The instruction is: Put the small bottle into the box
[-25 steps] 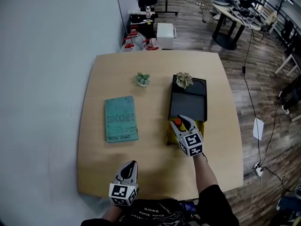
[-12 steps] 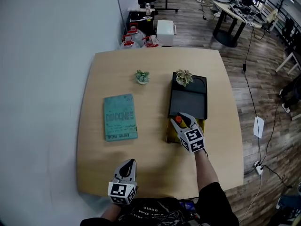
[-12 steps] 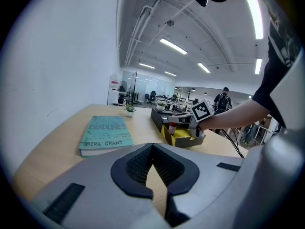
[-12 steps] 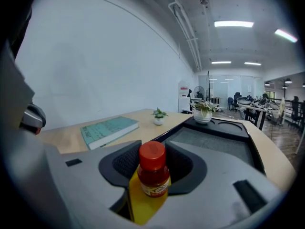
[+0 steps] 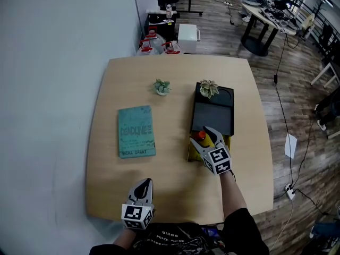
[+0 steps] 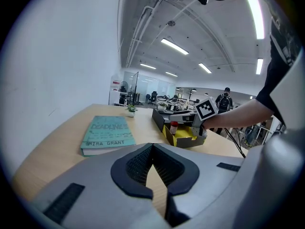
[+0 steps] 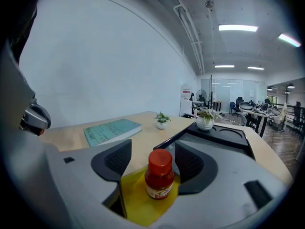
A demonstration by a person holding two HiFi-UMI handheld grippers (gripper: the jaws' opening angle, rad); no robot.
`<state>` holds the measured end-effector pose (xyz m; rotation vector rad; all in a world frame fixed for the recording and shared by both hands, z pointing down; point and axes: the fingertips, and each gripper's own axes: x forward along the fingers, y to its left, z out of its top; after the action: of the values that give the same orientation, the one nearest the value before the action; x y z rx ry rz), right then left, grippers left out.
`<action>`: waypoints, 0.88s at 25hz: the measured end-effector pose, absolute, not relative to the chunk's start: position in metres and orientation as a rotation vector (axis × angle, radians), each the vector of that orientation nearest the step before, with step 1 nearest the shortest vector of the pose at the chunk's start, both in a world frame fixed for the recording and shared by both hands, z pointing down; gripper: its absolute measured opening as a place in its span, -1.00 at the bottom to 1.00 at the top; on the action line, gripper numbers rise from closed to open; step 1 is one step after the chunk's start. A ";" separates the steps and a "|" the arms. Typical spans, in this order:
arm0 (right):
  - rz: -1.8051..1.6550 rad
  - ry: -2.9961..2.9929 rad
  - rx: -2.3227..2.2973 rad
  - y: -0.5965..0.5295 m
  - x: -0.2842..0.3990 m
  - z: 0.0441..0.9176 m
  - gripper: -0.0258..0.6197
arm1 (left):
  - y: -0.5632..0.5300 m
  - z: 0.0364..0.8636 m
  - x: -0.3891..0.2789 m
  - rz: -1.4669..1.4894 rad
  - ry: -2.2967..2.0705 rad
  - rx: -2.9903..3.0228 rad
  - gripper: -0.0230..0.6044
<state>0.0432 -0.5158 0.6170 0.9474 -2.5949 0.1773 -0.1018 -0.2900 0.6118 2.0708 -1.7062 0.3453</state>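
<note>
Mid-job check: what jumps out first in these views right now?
The red-capped small bottle stands upright inside the yellow box, between the jaws of the right tool, which have just been opening and stand clear of it. A teal book lies to the left on the table, and the left tool is shut near the front edge.

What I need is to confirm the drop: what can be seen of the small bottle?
The small bottle is a squat, plastic-looking container with a red-orange cap, a reddish body and a white label whose print is too small to read. It stands upright on the yellow floor of the open box, which sits beside the black tray. The right tool has its jaws on either side of the bottle. They have just been opening, and neither pad appears to press on it.
</note>
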 end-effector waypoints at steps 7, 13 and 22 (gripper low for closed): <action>0.159 -2.694 0.995 -0.492 0.042 0.559 0.28 | -0.281 0.600 -0.100 0.296 -1.707 2.090 -0.91; 0.082 -2.745 1.005 -0.435 0.048 0.514 0.28 | -0.261 0.585 -0.094 0.233 -1.691 2.137 -0.91; 0.023 -2.766 1.139 -0.343 0.077 0.464 0.28 | -0.225 0.561 -0.078 0.154 -1.638 2.229 -0.91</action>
<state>0.0769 -0.3431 0.4637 1.1391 -2.7659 0.0231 -0.0784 -0.2253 0.5611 2.2295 -1.6378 0.1542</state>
